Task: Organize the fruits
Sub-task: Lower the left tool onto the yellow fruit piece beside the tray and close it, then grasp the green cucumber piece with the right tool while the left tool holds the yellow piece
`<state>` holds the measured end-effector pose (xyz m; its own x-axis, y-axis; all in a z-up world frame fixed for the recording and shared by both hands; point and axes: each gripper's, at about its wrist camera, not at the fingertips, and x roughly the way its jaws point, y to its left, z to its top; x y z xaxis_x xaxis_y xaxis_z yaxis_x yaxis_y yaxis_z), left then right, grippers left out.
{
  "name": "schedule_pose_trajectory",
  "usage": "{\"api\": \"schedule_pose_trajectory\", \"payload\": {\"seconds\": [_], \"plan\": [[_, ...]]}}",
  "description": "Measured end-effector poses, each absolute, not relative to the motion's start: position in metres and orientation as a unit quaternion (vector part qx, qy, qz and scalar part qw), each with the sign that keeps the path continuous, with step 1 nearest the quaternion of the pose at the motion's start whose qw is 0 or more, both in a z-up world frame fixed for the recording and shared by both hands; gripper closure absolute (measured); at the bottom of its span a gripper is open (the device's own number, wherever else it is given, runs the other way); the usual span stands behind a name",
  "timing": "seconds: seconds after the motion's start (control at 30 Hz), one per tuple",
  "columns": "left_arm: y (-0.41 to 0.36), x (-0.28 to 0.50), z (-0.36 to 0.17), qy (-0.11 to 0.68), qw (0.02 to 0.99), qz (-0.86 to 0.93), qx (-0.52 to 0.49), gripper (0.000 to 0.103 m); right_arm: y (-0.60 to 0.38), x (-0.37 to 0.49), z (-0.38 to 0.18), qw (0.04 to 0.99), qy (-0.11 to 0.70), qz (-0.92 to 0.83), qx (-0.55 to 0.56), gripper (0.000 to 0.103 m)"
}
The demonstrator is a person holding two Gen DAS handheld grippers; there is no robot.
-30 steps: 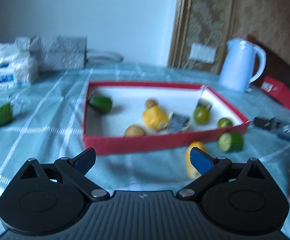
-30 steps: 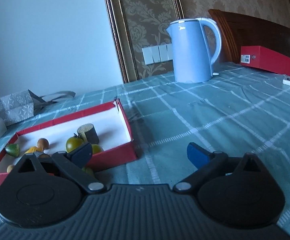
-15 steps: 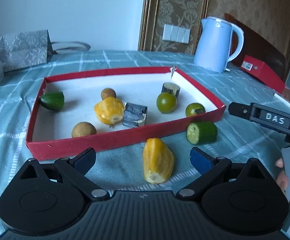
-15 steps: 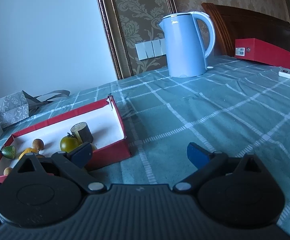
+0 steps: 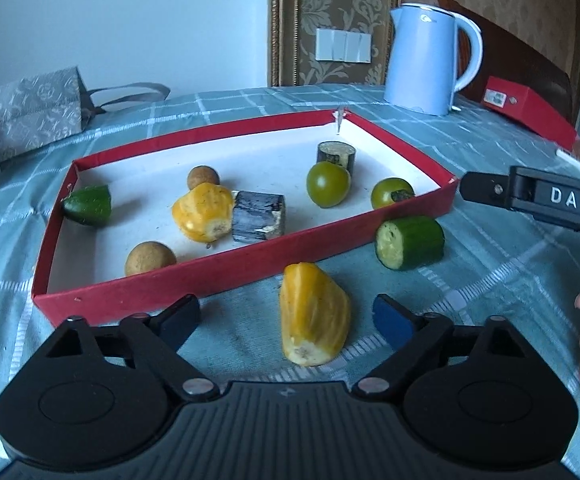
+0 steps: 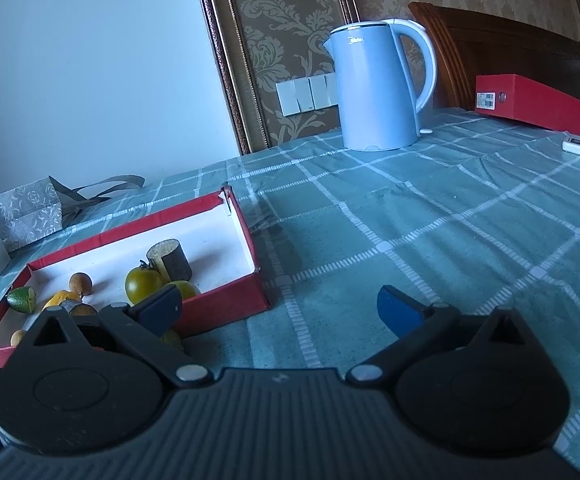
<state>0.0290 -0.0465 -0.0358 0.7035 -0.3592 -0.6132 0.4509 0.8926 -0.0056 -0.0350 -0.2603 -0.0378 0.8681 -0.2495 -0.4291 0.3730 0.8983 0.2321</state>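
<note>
The left gripper (image 5: 286, 314) has closed in on the yellow piece (image 5: 313, 316), so a grasp looks next; jaws released, the piece lies between them on the bench (image 5: 489, 264), near the tray (image 5: 250, 266); right gripper (image 6: 280, 306) released, over bare cloth.

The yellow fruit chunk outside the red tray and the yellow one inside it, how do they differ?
The yellow fruit chunk on the tablecloth lies outside the shallow red cardboard tray, between the open left gripper's fingers; the yellow fruit chunk inside the tray lies on its white floor. The outside one touches nothing, while the inside one sits against a dark cut block. Both are yellow, ridged, cut pieces.
</note>
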Motion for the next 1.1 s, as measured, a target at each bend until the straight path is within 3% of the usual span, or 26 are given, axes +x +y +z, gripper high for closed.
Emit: {"api": "schedule_pose_trajectory", "payload": {"seconds": [0.13, 0.27, 0.43, 0.53, 1.1], "plan": [[-0.050, 0.028, -0.036, 0.311, 0.921, -0.221, 0.081, 0.019, -0.260, -0.034, -0.038, 0.954, 0.200, -0.162, 0.155, 0.000], [-0.050, 0.026, -0.034, 0.306, 0.921, -0.225, 0.083, 0.035, -0.260, -0.034, -0.038, 0.954, 0.200, -0.162, 0.155, 0.000], [-0.052, 0.023, -0.033, 0.301, 0.920, -0.234, 0.090, 0.046, -0.260, -0.033, -0.038, 0.954, 0.200, -0.163, 0.155, 0.000], [-0.054, 0.020, -0.032, 0.298, 0.918, -0.244, 0.093, 0.067, -0.260, -0.033, -0.039, 0.953, 0.201, -0.163, 0.155, 0.000], [-0.017, 0.013, -0.031, 0.282, 0.942, -0.177, 0.049, 0.068, -0.261, -0.033, -0.039, 0.953, 0.206, -0.160, 0.156, 0.000]]}}
